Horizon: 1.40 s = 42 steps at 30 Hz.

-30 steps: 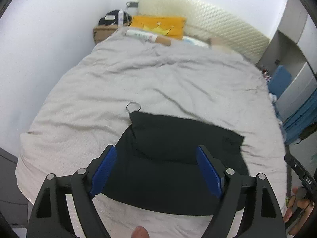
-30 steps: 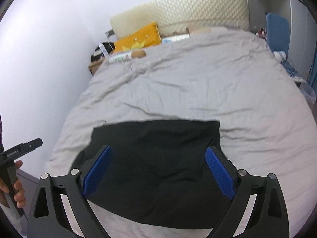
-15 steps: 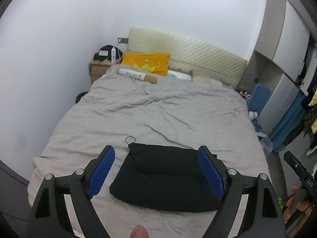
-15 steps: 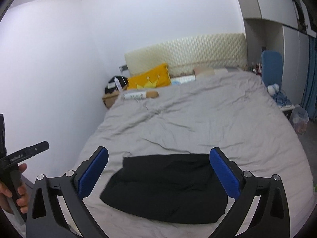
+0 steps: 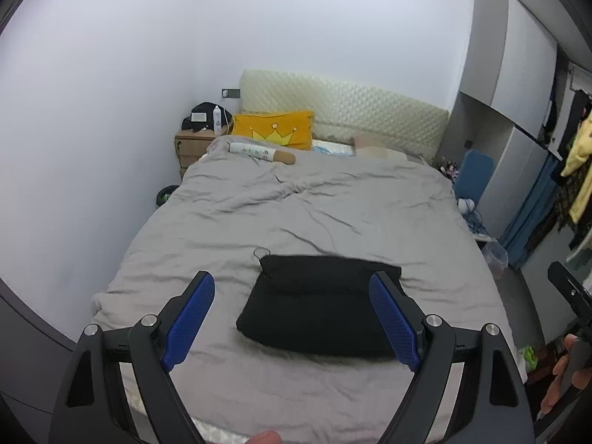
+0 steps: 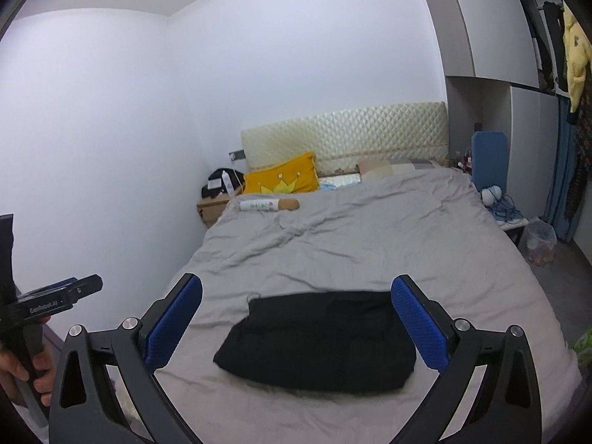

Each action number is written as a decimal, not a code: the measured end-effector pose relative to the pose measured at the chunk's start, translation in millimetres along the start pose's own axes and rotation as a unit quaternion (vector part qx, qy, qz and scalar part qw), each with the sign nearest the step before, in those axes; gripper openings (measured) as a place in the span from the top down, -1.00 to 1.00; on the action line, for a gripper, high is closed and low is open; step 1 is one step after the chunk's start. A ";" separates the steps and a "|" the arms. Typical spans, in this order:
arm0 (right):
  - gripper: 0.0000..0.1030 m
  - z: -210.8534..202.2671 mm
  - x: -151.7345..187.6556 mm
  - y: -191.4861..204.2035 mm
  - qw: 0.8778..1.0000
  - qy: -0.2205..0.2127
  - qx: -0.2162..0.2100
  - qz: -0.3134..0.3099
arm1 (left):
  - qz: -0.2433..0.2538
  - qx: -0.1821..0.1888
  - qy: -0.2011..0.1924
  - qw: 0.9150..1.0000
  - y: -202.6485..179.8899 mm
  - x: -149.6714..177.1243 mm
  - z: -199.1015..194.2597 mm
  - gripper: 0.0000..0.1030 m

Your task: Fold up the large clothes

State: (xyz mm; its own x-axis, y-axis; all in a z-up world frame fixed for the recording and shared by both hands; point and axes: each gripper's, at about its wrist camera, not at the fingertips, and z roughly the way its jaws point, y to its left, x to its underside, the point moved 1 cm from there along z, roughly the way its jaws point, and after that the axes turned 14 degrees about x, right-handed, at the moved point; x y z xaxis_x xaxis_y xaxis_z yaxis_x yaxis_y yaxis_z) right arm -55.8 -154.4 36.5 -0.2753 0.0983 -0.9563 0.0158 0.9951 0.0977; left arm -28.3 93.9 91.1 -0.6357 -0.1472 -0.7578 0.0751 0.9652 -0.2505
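Left wrist view is showing the left hand-held gripper (image 5: 292,318) standing wide open with nothing between its blue pads (image 5: 188,318), hanging in the air above the near end of the bed (image 5: 333,207). The black garment (image 5: 322,303) is lying folded into a thick rectangle on the grey bedcover, near the foot of the bed and well apart from both grippers. A thin loop of cord (image 5: 261,252) is sticking out at its far left corner. At the right edge a hand (image 5: 564,377) is gripping the handle of the other tool. In the right wrist view the right hand-held gripper (image 6: 296,325) is also gaping fully, its pads framing the garment (image 6: 318,340) from above without touching it, and the left tool is showing at the left edge. A yellow cushion with a crown (image 6: 283,177) is leaning against the quilted headboard (image 6: 344,133) at the far end.
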 end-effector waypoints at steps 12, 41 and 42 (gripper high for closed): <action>-1.00 -53.1 64.2 10.6 0.999 0.037 0.005 -0.018 | -0.006 0.017 0.025 1.000 -3.0 72.0 -43.9 -0.67; -1.00 -122.3 130.2 -0.5 0.997 0.072 0.024 -0.012 | -0.009 0.028 0.061 0.998 -12.7 148.3 -98.5 -0.67; -1.00 -123.2 131.1 -1.5 0.997 0.072 0.025 -0.013 | -0.005 0.027 0.062 0.998 -14.5 149.5 -98.6 -0.67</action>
State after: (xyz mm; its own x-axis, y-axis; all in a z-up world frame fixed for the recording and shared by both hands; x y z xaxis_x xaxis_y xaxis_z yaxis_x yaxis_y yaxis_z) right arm -210.3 -144.5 -55.1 -0.4117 0.0725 -0.9084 0.0537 0.9970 0.0553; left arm -200.2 79.2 40.9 -0.7265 -0.1264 -0.6754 0.1072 0.9501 -0.2931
